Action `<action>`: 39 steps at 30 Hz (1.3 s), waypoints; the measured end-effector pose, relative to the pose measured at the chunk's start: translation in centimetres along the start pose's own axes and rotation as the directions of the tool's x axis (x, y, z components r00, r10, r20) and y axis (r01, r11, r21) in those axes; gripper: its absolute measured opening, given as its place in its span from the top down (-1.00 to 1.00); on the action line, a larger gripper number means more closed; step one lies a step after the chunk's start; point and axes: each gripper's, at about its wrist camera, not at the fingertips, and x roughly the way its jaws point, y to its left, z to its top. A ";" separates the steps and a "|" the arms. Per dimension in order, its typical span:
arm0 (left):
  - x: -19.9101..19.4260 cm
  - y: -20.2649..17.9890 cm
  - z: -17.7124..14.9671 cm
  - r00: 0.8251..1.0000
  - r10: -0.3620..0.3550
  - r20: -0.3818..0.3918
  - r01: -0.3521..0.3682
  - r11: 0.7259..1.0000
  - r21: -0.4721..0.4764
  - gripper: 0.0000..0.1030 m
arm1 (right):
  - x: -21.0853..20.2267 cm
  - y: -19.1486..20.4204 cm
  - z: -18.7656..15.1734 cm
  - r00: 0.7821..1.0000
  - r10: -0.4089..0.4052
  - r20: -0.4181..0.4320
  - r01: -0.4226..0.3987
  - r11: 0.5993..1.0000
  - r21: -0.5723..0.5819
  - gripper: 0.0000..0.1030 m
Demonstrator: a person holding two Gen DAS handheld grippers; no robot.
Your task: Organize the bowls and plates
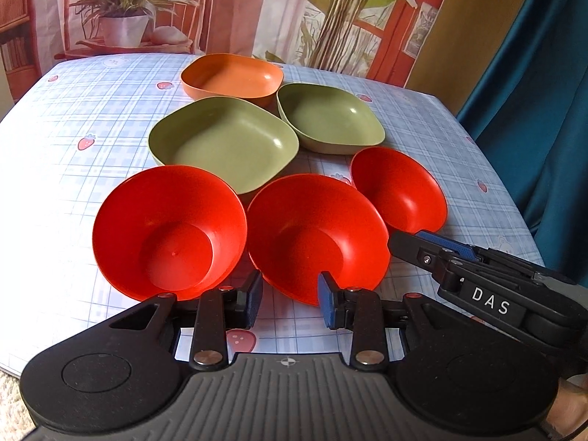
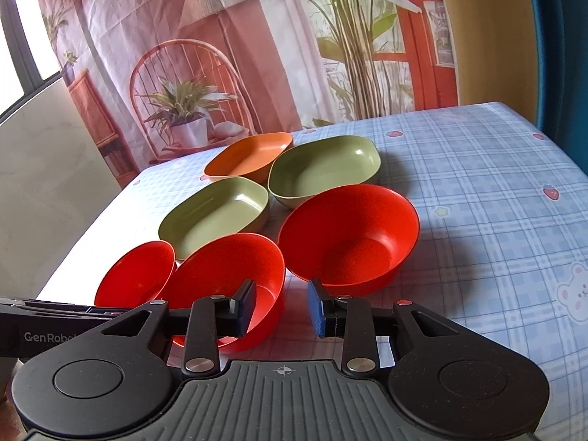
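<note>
We see the table (image 1: 73,117) spread ahead of both grippers. Beyond them sit two green plates (image 1: 224,143) and an orange plate (image 1: 231,77); nearer, three red bowls (image 1: 169,228). Our left gripper (image 1: 290,297) and right gripper (image 2: 281,303) hover released, jaws apart, grasping nothing.

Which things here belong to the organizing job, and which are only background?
Job: three red bowls, two green dishes, orange dish.
Background: checked tablecloth, printed backdrop, blue curtain.
</note>
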 end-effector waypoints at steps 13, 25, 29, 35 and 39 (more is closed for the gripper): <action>1.2 0.7 0.3 1.000 -0.009 0.010 0.009 0.999 -0.040 0.32 | 1.6 -0.5 0.2 0.999 0.019 -0.029 -0.019 1.000 0.015 0.71; 1.4 0.7 0.1 0.999 0.003 0.037 -0.002 0.999 -0.034 0.41 | 3.0 -0.5 0.0 0.997 0.045 -0.061 -0.044 0.999 0.029 0.74; 1.2 0.5 -0.2 0.999 0.021 0.043 -0.020 1.000 -0.019 0.53 | 2.8 -0.2 -0.1 0.997 0.042 -0.059 -0.041 0.999 0.017 0.79; 0.8 0.5 -0.4 0.998 0.013 0.062 -0.012 1.000 -0.010 0.56 | 2.4 -0.3 -0.1 0.999 0.039 -0.038 -0.038 0.999 0.015 0.80; 0.3 0.6 -0.5 0.996 0.002 0.086 -0.002 1.000 -0.006 0.60 | 2.0 -0.3 0.0 0.999 0.039 -0.015 -0.039 0.999 0.008 0.80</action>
